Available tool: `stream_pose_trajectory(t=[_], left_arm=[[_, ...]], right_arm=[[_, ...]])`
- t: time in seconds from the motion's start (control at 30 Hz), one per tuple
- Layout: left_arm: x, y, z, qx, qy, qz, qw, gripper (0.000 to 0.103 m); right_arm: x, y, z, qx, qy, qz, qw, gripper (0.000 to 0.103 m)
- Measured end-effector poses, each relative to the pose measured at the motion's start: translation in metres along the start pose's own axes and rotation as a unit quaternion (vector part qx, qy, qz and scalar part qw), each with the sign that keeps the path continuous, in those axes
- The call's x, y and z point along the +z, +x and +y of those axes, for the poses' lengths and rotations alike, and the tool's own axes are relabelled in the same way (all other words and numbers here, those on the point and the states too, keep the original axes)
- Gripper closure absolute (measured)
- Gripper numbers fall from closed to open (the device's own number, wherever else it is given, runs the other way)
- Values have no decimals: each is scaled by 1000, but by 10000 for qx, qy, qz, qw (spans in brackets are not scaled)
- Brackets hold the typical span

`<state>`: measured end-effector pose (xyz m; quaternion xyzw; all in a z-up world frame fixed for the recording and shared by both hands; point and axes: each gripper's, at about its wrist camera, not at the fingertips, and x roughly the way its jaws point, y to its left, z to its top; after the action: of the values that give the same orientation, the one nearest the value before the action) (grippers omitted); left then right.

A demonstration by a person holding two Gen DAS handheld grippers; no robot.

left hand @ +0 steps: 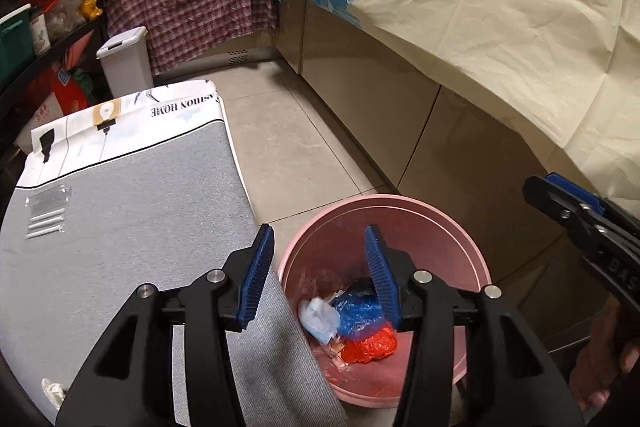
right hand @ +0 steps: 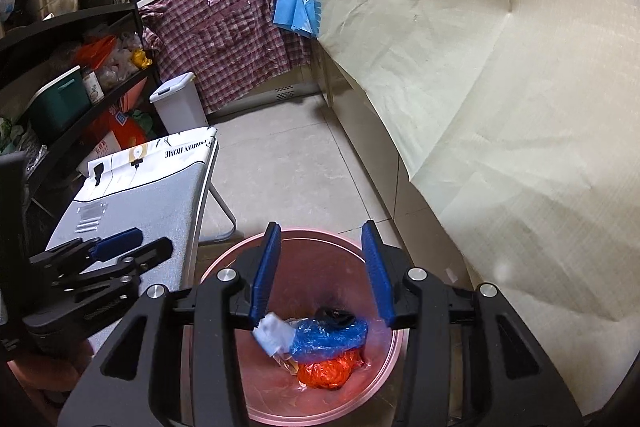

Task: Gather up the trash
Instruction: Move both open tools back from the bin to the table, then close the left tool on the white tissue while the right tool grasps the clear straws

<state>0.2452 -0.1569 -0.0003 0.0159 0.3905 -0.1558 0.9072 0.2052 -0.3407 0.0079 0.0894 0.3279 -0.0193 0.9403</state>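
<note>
A pink bin (left hand: 420, 227) (right hand: 320, 267) stands on the tiled floor beside a grey-covered table (left hand: 120, 207) (right hand: 152, 195). Inside it lie a blue plastic wad (left hand: 358, 315) (right hand: 328, 337), an orange-red plastic wad (left hand: 370, 345) (right hand: 326, 371), a white crumpled scrap (left hand: 318, 319) (right hand: 272, 337) and something black. My left gripper (left hand: 320, 239) (right hand: 116, 247) is open over the bin's near-left rim, with nothing between its fingers. Over the bin's mouth my right gripper (right hand: 320, 235) (left hand: 560, 195) is also open and holds nothing.
A clear packet of white pegs (left hand: 46, 211) and a white crumpled scrap (left hand: 52, 387) lie on the table. A cream sheet (left hand: 500, 27) drapes the counter at right. A white lidded bin (left hand: 124, 63) and a black shelf rack (right hand: 60, 27) stand at left.
</note>
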Motion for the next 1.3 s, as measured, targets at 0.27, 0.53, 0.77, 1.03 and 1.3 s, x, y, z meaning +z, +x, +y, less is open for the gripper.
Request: stream_pose_trajectory(t=[0.27, 0.53, 0.77, 1.03, 1.3], left_arm=[[-7, -53, 35, 5, -203, -223, 9995, 56], [-18, -118, 110, 264, -521, -471, 9972, 57], [-65, -138, 182, 852, -558, -252, 9945, 57], [-125, -111, 239, 838, -1153, 400, 9890, 66], [-142, -82, 242, 699, -1051, 813, 9887, 90]], right_arm=[[-1, -9, 9, 110, -154, -120, 9997, 60], [-4, -33, 35, 558, -123, -201, 9982, 62], [-8, -46, 59, 779, -266, -210, 9964, 75], [-12, -46, 78, 1010, -239, -61, 9946, 91], [-23, -28, 130, 1271, -798, 252, 9884, 88]])
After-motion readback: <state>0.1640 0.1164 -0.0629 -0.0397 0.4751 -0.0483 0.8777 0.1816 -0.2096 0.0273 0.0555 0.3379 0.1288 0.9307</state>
